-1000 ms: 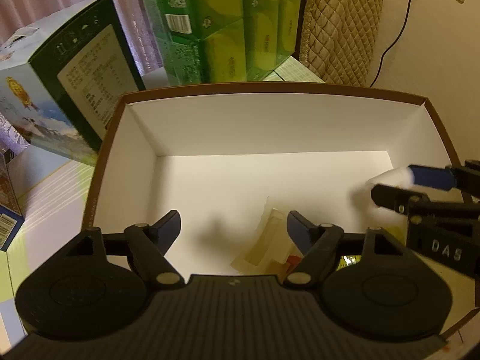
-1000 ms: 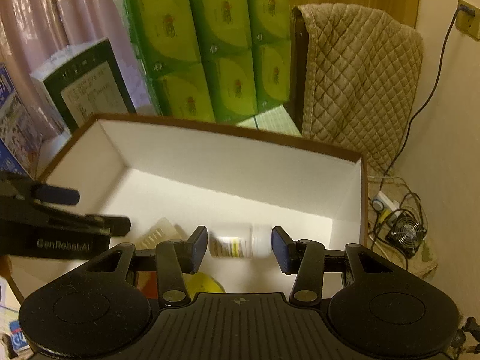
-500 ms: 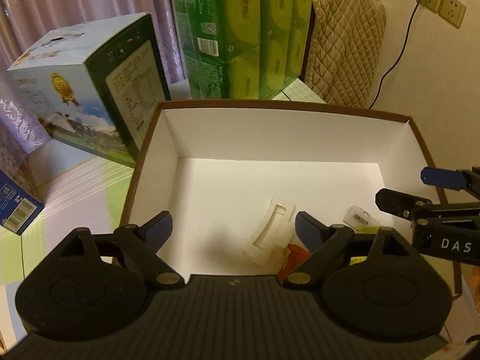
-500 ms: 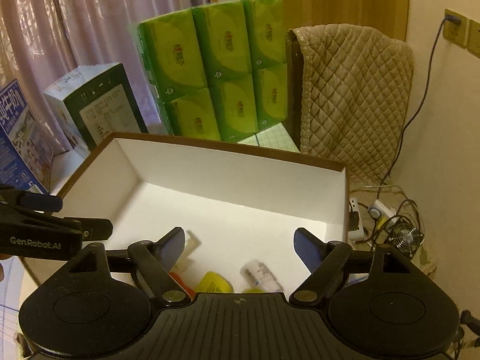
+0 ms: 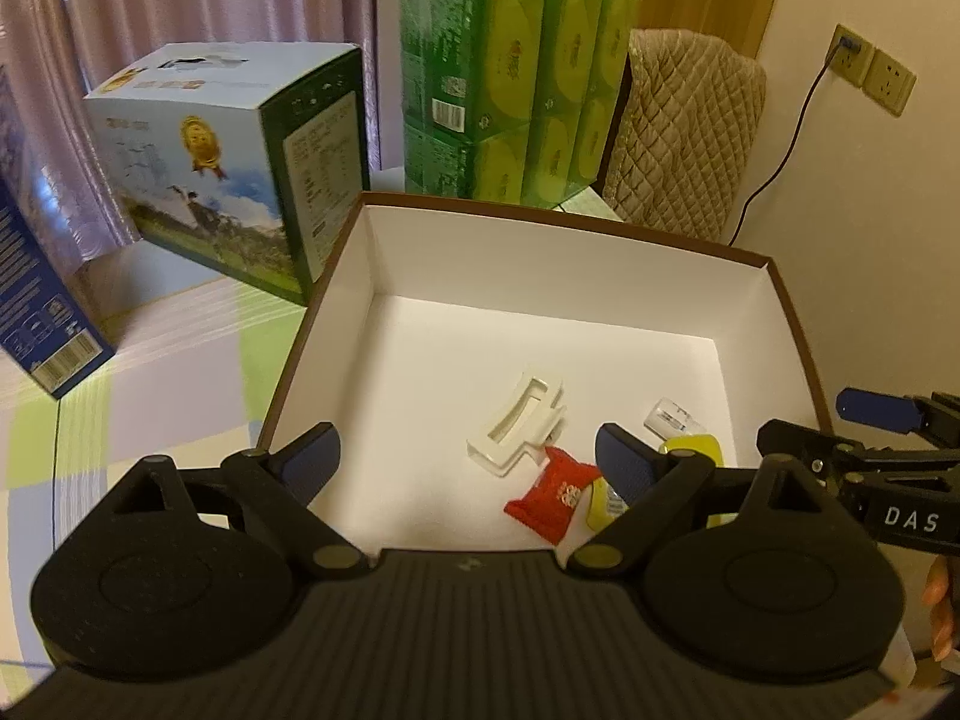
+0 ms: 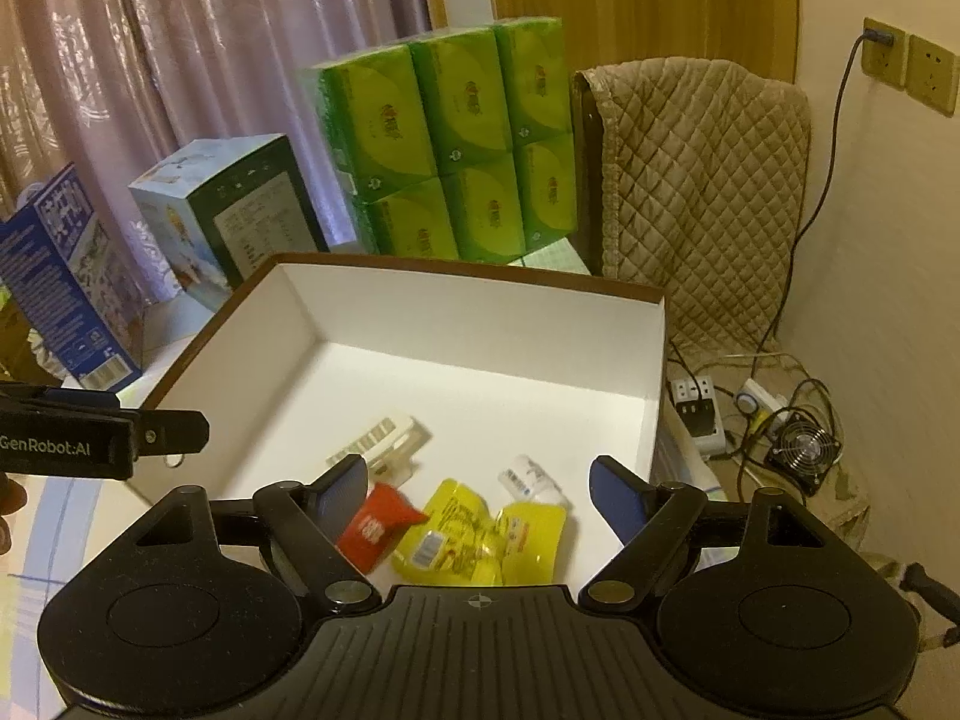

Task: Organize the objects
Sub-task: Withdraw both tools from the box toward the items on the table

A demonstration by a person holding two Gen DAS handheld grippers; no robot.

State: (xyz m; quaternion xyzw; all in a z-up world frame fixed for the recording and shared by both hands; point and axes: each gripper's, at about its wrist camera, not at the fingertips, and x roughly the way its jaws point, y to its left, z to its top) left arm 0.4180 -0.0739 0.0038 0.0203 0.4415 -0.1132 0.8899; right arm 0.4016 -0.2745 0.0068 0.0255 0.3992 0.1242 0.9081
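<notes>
Both grippers are now hanging higher above the box (image 6: 657, 360) than a second ago. The right gripper (image 6: 480, 489) is standing with its fingers wide apart and empty; earlier they were around the small bottle (image 6: 531, 480). The bottle is lying inside the box, touching the yellow packets (image 6: 480, 534), near the red packet (image 5: 555, 495) and white clip (image 5: 519, 426). The left gripper (image 5: 468, 456) is also spread apart, holding nothing.

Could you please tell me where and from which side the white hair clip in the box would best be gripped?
Probably across its long body, from above. The white hair clip lies flat on the floor of the box, its slotted back up, so its two long sides are free for the fingers. The red packet touches its near end, so grip mid-length.
</notes>
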